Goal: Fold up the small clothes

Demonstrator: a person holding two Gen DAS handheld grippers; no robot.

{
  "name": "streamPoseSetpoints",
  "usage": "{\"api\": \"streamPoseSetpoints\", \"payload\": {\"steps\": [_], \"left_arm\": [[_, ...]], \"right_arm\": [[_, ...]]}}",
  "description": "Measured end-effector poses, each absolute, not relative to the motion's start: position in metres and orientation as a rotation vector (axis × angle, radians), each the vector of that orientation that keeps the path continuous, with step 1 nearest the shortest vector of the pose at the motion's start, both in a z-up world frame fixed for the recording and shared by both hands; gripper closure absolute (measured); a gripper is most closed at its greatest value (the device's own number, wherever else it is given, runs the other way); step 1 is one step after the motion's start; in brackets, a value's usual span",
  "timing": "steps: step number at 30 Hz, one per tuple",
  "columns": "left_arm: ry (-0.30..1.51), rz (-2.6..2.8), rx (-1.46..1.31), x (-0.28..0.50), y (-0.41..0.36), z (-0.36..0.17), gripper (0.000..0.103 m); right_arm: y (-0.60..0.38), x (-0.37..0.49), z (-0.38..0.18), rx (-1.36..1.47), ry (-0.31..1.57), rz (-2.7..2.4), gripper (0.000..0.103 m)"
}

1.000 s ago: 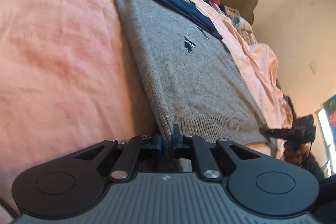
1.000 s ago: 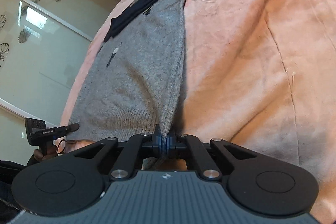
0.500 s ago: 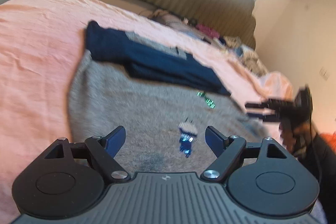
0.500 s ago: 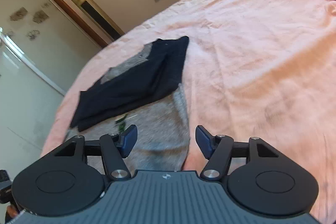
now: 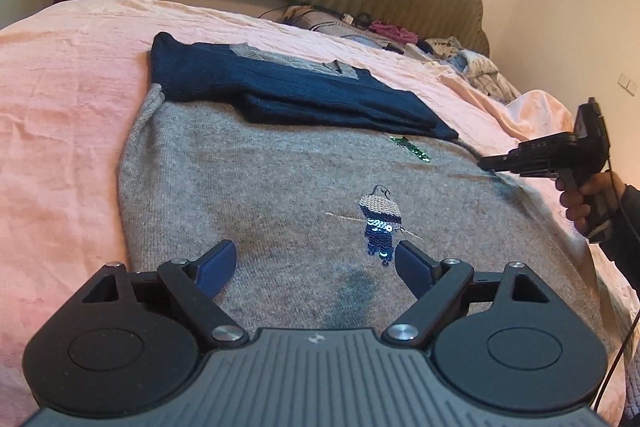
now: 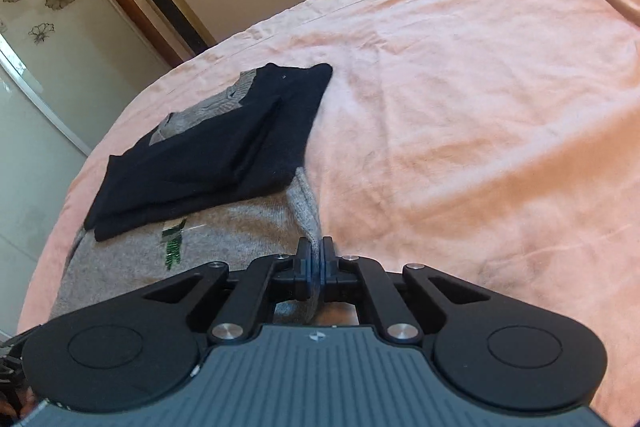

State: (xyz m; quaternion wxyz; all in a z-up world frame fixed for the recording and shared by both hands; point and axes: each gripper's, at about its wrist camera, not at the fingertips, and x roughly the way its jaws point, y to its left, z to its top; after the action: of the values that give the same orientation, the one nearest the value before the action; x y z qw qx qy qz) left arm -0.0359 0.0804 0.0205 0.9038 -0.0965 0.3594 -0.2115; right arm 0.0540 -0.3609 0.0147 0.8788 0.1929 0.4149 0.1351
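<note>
So the grey sweater (image 5: 280, 195) is laid flat on the pink bed (image 5: 60, 131), navy sleeves (image 5: 288, 91) already folded across the top. Its side edge is being pinched by the closing right tongs (image 6: 317, 267), probably so that side can be folded over. Nothing is gripped by the left tongs (image 5: 316, 263); they're spread and opening above the middle. Plenty of bare sheet is left past that edge.
</note>
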Motion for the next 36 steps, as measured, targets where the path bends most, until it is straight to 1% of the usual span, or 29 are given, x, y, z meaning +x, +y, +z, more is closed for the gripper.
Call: {"api": "streamPoseSetpoints", "payload": {"steps": [1, 3, 5, 7, 8, 9, 10, 11, 12, 13, 14, 17, 21, 22, 23, 24, 25, 27, 29, 30, 31, 32, 36], "left_arm": [[0.746, -0.436, -0.197, -0.034, 0.081, 0.026, 0.016], [0.706, -0.441, -0.224, -0.031, 0.082, 0.038, 0.016], [0.688, -0.443, -0.231, -0.018, 0.076, 0.045, 0.015], [0.692, -0.427, -0.205, 0.000, 0.065, 0.044, 0.014], [0.706, -0.417, -0.181, 0.012, 0.059, 0.039, 0.014], [0.738, -0.383, -0.156, 0.022, 0.055, 0.031, 0.014], [0.785, -0.340, -0.130, 0.030, 0.052, 0.022, 0.015], [0.748, -0.330, -0.070, 0.028, 0.051, 0.017, 0.014], [0.729, -0.310, 0.010, 0.024, 0.049, 0.013, 0.010], [0.722, -0.285, 0.101, 0.019, 0.048, 0.008, 0.010], [0.724, -0.290, 0.096, 0.016, 0.053, 0.010, 0.010], [0.727, -0.263, 0.087, 0.012, 0.068, 0.009, 0.010], [0.728, -0.183, 0.091, 0.001, 0.068, 0.018, 0.010], [0.729, -0.187, 0.063, -0.004, 0.068, 0.023, 0.010], [0.730, -0.214, 0.027, -0.011, 0.068, 0.027, 0.009], [0.730, -0.250, -0.016, -0.016, 0.066, 0.031, 0.009], [0.731, -0.284, -0.047, -0.020, 0.061, 0.033, 0.008], [0.756, -0.325, -0.026, -0.021, 0.043, 0.030, 0.007], [0.784, -0.314, 0.061, -0.020, 0.027, 0.021, 0.007], [0.782, -0.303, 0.119, -0.022, 0.022, 0.015, 0.004], [0.753, -0.311, 0.148, -0.027, 0.024, 0.012, 0.003], [0.751, -0.326, 0.144, -0.030, 0.031, 0.011, 0.003], [0.756, -0.325, 0.138, -0.043, 0.063, 0.011, 0.001]], "right_arm": [[-0.357, 0.046, 0.024, 0.378, 0.829, 0.248, 0.075], [-0.345, 0.033, 0.041, 0.347, 0.754, 0.244, 0.064], [-0.326, 0.030, 0.045, 0.369, 0.753, 0.321, 0.063], [-0.298, 0.034, 0.040, 0.340, 0.774, 0.373, 0.045], [-0.286, 0.037, 0.035, 0.301, 0.784, 0.370, 0.042], [-0.276, 0.039, 0.028, 0.269, 0.800, 0.353, 0.040], [-0.268, 0.043, 0.018, 0.242, 0.827, 0.322, 0.040], [-0.267, 0.040, 0.013, 0.218, 0.798, 0.317, 0.040], [-0.267, 0.034, 0.009, 0.168, 0.750, 0.308, 0.041], [-0.268, 0.025, 0.003, 0.077, 0.700, 0.296, 0.044], [-0.268, 0.017, -0.001, -0.007, 0.666, 0.272, 0.044], [-0.284, 0.013, 0.001, 0.011, 0.663, 0.233, 0.044], [-0.266, 0.012, 0.013, -0.064, 0.700, 0.162, 0.042], [-0.262, 0.006, 0.020, -0.031, 0.695, 0.139, 0.036], [-0.258, -0.003, 0.027, 0.001, 0.673, 0.156, 0.034], [-0.249, -0.012, 0.032, 0.022, 0.651, 0.215, 0.029], [-0.237, -0.017, 0.035, 0.027, 0.643, 0.275, 0.019], [-0.211, -0.021, 0.031, -0.010, 0.667, 0.351, 0.009], [-0.193, -0.018, 0.018, -0.088, 0.715, 0.360, 0.009], [-0.190, -0.014, 0.008, -0.120, 0.750, 0.338, 0.009], [-0.196, -0.016, -0.001, -0.135, 0.732, 0.330, 0.002], [-0.207, -0.020, -0.005, -0.124, 0.708, 0.336, 0.000], [-0.253, -0.029, 0.000, -0.054, 0.708, 0.249, 0.000]]}}
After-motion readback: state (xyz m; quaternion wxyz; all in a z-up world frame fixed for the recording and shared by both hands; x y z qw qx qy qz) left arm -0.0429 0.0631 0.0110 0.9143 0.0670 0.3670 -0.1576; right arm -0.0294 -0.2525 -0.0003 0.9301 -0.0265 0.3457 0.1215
